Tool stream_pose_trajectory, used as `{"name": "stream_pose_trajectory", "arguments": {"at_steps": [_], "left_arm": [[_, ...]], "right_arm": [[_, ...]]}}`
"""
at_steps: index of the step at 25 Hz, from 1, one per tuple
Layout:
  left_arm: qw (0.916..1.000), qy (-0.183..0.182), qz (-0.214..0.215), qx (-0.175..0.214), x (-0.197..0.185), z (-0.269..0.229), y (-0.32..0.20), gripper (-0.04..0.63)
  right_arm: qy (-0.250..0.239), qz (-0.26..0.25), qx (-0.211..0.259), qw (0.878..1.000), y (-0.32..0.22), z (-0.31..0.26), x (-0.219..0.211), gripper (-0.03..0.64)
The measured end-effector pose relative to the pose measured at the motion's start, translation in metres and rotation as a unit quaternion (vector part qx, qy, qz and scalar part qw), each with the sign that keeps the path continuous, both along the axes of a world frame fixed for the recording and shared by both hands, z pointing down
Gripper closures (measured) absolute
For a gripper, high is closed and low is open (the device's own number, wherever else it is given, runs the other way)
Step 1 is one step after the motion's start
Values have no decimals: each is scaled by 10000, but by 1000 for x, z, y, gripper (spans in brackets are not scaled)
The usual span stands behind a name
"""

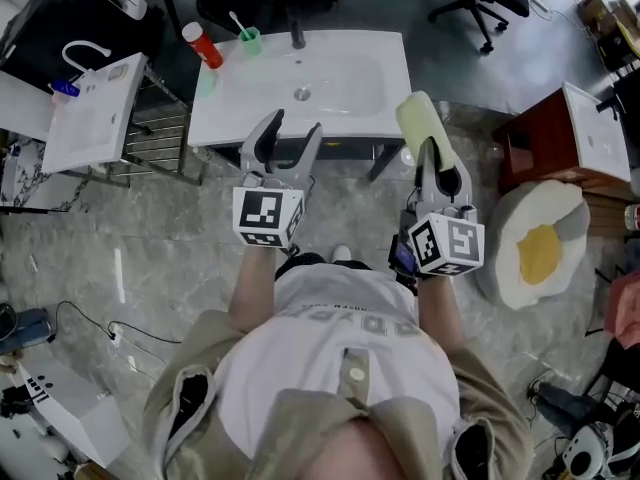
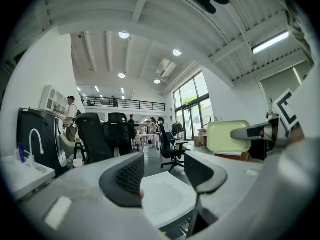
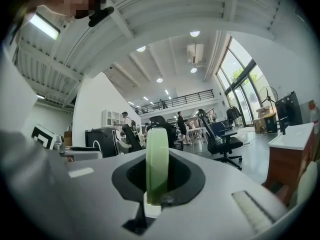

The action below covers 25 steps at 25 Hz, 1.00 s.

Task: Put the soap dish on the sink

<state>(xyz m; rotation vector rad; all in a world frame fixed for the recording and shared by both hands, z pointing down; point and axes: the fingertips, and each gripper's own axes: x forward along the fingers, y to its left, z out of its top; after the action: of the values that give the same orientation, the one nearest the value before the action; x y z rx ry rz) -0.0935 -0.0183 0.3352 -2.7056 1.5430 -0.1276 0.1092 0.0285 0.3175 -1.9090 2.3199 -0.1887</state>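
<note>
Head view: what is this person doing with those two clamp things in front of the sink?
A person faces a white sink with a handheld gripper in each hand. The right gripper is shut on a pale green soap dish, held on edge. The left gripper is open and empty. The dish is not yet on the sink, where a green cup and a red bottle sit at the far left corner.
</note>
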Motion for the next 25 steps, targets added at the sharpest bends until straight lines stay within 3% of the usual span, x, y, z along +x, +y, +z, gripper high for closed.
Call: {"name": "stream_pose_trajectory", "arguments": {"at_steps": [16, 25], "left_arm": [[9979, -145, -234, -591, -14, 53, -50, 333], [9990, -63, 78, -443, -10, 42, -119, 333]], "right_arm": [[-181, -247, -588, 9978, -62, 53, -10, 603], [-136, -11, -486, 9987, -117, 44, -12, 603]]}}
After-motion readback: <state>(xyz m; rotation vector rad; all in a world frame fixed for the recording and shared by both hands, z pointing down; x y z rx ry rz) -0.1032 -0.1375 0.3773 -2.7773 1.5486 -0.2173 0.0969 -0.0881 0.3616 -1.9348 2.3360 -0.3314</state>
